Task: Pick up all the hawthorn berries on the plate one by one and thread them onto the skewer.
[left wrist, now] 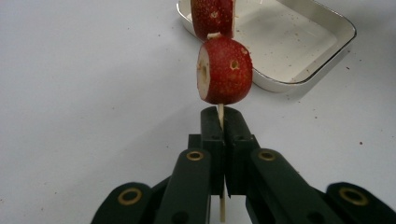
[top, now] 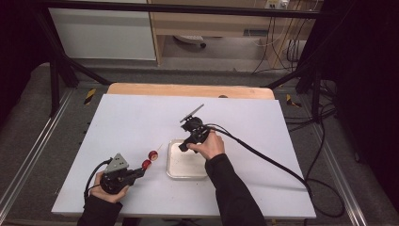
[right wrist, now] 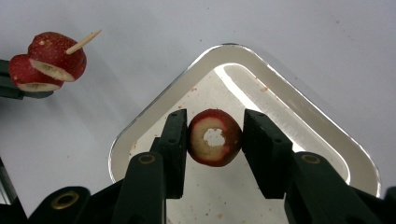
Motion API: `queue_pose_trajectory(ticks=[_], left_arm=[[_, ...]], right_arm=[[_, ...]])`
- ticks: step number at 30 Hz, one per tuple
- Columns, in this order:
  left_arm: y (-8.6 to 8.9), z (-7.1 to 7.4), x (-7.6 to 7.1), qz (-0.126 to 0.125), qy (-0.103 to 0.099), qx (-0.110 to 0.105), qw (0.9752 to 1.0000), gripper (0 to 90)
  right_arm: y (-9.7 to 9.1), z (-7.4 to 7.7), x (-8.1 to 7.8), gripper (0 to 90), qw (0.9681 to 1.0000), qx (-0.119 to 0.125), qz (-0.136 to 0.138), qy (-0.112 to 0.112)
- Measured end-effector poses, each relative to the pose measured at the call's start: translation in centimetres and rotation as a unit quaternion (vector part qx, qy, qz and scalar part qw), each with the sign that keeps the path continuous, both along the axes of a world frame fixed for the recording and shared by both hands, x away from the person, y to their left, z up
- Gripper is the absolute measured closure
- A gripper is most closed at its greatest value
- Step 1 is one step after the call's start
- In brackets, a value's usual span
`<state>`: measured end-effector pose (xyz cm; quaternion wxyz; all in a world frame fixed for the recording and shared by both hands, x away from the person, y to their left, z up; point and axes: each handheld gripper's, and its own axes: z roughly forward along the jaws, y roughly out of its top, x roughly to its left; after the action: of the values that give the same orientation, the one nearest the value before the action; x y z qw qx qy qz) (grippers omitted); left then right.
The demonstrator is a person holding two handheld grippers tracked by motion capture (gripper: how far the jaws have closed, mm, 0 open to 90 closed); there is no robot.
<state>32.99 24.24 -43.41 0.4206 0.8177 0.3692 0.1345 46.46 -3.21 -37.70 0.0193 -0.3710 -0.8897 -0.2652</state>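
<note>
My left gripper (top: 140, 172) (left wrist: 220, 117) is shut on the lower end of a thin wooden skewer (left wrist: 220, 114). Two red fruit pieces are threaded on the skewer, the nearer one (left wrist: 225, 70) (top: 147, 164) just beyond the jaws and the farther one (left wrist: 212, 16) (top: 153, 154) behind it. The bare skewer tip (right wrist: 84, 41) points toward the tray. My right gripper (top: 182, 148) (right wrist: 215, 115) reaches down into the white tray (top: 188, 176) (right wrist: 154, 116). Its jaws press both sides of a cored red fruit piece (right wrist: 215, 137), whose hole faces the camera.
The tray (left wrist: 303, 74) sits mid-table on the white tabletop (top: 141, 117), its floor speckled with red crumbs. Black cables (top: 263, 157) trail right from the right gripper. A wooden board edge (top: 188, 89) runs along the far side of the table.
</note>
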Motion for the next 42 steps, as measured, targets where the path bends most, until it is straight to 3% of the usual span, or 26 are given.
queue_pose_trajectory(ticks=[4, 9, 13, 18, 24, 28, 35, 40, 42], left_arm=[[-0.4, 0.0, -0.1, -0.002, -0.003, 0.0, 1.0, 88.0], [-1.0, 0.1, -0.4, -0.009, -0.005, 0.002, 0.9999, 88.0], [-1.7, 0.1, -0.5, -0.012, -0.008, 0.003, 0.9999, 88.0], [-2.9, 0.2, -0.8, -0.014, -0.015, -0.003, 0.9998, 88.0], [-4.3, 0.3, -0.8, -0.011, -0.013, -0.008, 0.9998, 88.0], [-5.3, 0.4, -0.9, -0.011, -0.013, -0.014, 0.9998, 87.9], [-7.1, 0.5, -0.8, -0.003, -0.005, -0.037, 0.9993, 87.9], [-7.9, 0.7, -0.7, -0.001, -0.008, -0.046, 0.9989, 87.9], [-8.2, 0.7, -0.6, -0.001, -0.007, -0.048, 0.9988, 87.9]], right_arm=[[-1.6, 0.0, -0.9, 61.5, 0.9993, 0.033, -0.012, -0.009], [-3.7, -0.4, -2.2, 61.5, 0.9952, 0.09, -0.035, -0.019], [-5.1, -0.9, -3.0, 61.5, 0.9924, 0.11, -0.049, -0.025], [-6.8, -1.2, -3.9, 61.6, 0.9845, 0.156, -0.07, -0.042], [-8.7, -2.3, -4.9, 61.6, 0.9688, 0.218, -0.103, -0.059], [-9.7, -2.8, -5.3, 61.6, 0.9561, 0.255, -0.123, -0.074], [-10.8, -2.7, -5.8, 61.6, 0.9311, 0.312, -0.156, -0.107], [-11.0, -2.6, -5.9, 61.5, 0.9168, 0.338, -0.173, -0.123], [-11.0, -2.6, -5.9, 61.6, 0.9142, 0.343, -0.175, -0.126]])
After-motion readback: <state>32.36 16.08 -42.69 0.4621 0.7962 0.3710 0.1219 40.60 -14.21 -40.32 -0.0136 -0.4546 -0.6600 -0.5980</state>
